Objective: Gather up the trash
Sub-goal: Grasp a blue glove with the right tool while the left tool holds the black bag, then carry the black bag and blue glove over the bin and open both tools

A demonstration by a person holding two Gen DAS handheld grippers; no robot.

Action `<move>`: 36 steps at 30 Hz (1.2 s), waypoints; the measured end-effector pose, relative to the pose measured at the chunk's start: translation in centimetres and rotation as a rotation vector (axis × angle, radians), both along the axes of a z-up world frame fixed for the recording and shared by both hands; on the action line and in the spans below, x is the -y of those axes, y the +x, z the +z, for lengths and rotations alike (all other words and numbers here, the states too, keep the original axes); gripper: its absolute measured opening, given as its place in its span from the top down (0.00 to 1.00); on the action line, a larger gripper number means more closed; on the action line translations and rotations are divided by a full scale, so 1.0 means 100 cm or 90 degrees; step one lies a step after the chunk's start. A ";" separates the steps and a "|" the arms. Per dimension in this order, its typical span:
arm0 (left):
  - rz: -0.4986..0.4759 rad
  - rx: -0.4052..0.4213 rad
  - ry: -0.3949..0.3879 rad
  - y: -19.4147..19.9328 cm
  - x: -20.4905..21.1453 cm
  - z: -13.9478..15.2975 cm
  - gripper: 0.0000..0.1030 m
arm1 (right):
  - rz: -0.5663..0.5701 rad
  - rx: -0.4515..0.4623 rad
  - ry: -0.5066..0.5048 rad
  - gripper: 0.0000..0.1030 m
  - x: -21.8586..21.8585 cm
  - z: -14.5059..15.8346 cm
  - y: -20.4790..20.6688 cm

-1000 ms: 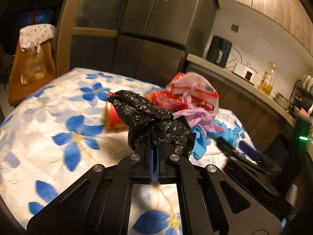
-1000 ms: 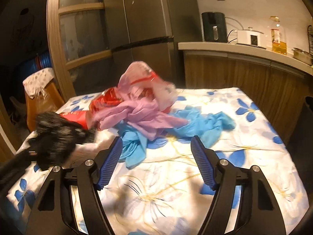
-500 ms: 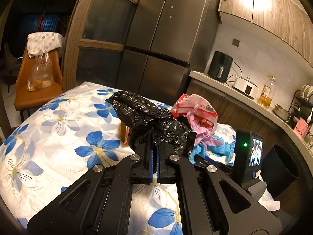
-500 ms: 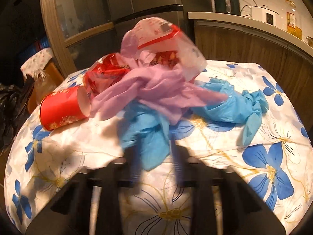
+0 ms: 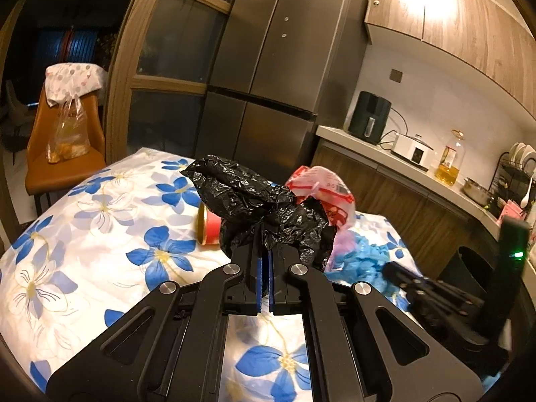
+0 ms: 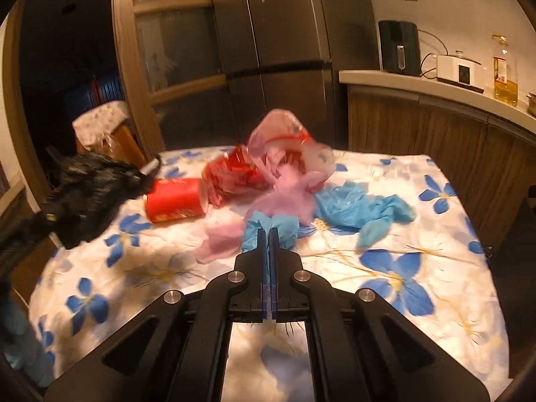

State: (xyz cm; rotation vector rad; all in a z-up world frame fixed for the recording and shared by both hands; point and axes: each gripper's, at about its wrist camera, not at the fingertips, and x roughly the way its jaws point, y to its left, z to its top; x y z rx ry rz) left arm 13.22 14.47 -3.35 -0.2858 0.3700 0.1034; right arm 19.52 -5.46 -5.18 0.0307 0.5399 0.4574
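Black crumpled bin bag [image 5: 258, 207], pinched in the left tongs [image 5: 266, 261], held above the floral-cloth counter [image 5: 100, 241]. Red paper cup [image 6: 176, 202], lying on its side behind. Red-and-pink wrappers [image 6: 268, 167], heaped mid-counter. Blue plastic bag [image 6: 271, 229], corner clamped between the right tongs [image 6: 268, 234], which have just closed on it; remainder trails right.

Cup [image 6: 176, 199] lies left of bags [image 6: 284, 181] — on table [image 6: 418, 268].
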 end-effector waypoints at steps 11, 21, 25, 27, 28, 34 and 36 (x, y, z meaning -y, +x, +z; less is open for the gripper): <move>-0.036 0.014 0.017 -0.016 0.040 0.011 0.99 | -0.043 0.070 0.047 0.98 0.058 0.044 -0.042; -0.101 0.024 0.041 -0.004 0.094 0.018 0.99 | -0.114 0.112 0.069 0.98 0.120 0.065 -0.055; -0.140 0.035 0.057 0.006 0.124 0.024 0.99 | -0.152 0.128 0.071 0.98 0.144 0.071 -0.056; -0.160 0.041 0.060 0.012 0.139 0.027 0.99 | -0.173 0.136 0.073 0.98 0.159 0.075 -0.056; -0.170 0.044 0.063 0.015 0.148 0.029 0.99 | -0.181 0.139 0.073 0.98 0.165 0.076 -0.056; -0.241 0.066 0.079 0.034 0.202 0.041 0.99 | -0.251 0.169 0.067 0.98 0.207 0.086 -0.057; -0.270 0.071 0.078 0.042 0.225 0.046 0.99 | -0.278 0.177 0.067 0.98 0.224 0.090 -0.055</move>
